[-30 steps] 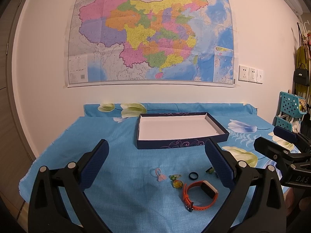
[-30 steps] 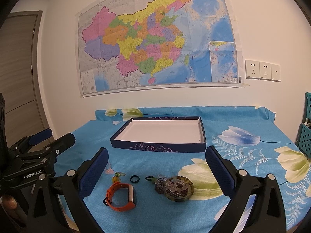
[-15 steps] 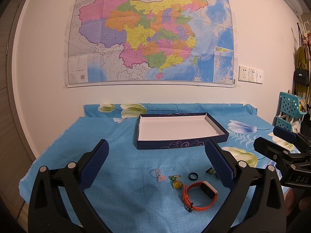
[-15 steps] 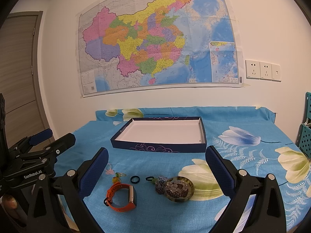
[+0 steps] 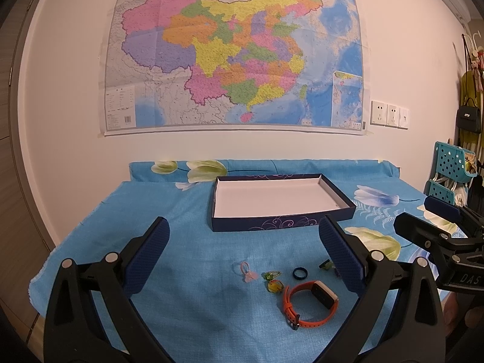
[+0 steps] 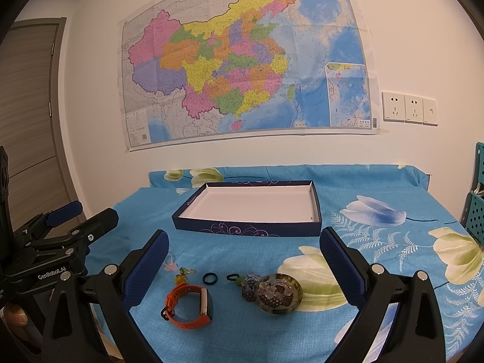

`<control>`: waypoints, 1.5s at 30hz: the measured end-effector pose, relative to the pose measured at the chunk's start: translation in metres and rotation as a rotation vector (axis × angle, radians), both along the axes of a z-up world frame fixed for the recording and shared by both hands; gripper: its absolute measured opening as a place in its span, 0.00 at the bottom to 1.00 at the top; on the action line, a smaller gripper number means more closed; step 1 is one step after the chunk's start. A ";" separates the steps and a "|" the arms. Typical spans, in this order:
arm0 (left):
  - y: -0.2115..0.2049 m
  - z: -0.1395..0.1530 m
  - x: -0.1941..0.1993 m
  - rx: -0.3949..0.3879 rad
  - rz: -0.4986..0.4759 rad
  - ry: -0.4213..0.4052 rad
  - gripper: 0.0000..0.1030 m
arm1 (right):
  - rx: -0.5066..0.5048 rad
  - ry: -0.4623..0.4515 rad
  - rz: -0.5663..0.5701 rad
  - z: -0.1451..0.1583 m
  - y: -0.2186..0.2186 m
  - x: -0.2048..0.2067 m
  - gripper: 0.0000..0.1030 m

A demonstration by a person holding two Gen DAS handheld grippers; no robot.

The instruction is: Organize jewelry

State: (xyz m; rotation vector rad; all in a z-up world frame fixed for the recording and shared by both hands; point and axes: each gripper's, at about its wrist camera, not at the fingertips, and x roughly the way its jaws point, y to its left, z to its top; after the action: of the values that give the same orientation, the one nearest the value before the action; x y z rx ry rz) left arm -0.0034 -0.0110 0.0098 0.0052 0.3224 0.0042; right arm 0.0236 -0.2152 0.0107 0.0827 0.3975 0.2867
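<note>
A shallow dark-blue box (image 5: 282,222) (image 6: 248,230) with a white inside stands empty mid-table. Near the front edge lie an orange watch (image 5: 310,304) (image 6: 189,305), a dark ring (image 5: 299,272) (image 6: 210,278), a pink ring (image 5: 246,270) (image 6: 170,265), a green-yellow charm (image 5: 273,281) (image 6: 182,275), a green-purple charm (image 6: 245,282) and a round beaded dish (image 6: 278,293). My left gripper (image 5: 245,257) is open above the small pieces. My right gripper (image 6: 244,260) is open above them too. Both are empty.
The table wears a blue floral cloth (image 5: 181,242) (image 6: 378,242) and stands against a white wall with a large map (image 5: 236,54). Teal baskets (image 5: 450,166) stand at the right. A wooden door (image 6: 27,121) is at the left.
</note>
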 end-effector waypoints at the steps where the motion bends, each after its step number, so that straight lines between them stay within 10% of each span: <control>1: 0.001 -0.001 0.000 0.000 0.000 -0.001 0.95 | 0.001 0.001 0.000 0.000 0.000 0.000 0.94; 45: -0.003 -0.022 0.011 -0.001 -0.021 0.046 0.95 | 0.010 0.034 0.010 -0.013 0.000 0.009 0.94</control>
State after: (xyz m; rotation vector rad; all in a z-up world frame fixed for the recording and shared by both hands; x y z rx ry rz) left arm 0.0077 -0.0140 -0.0124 0.0073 0.3681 -0.0171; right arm 0.0326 -0.2156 -0.0025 0.0956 0.4302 0.2977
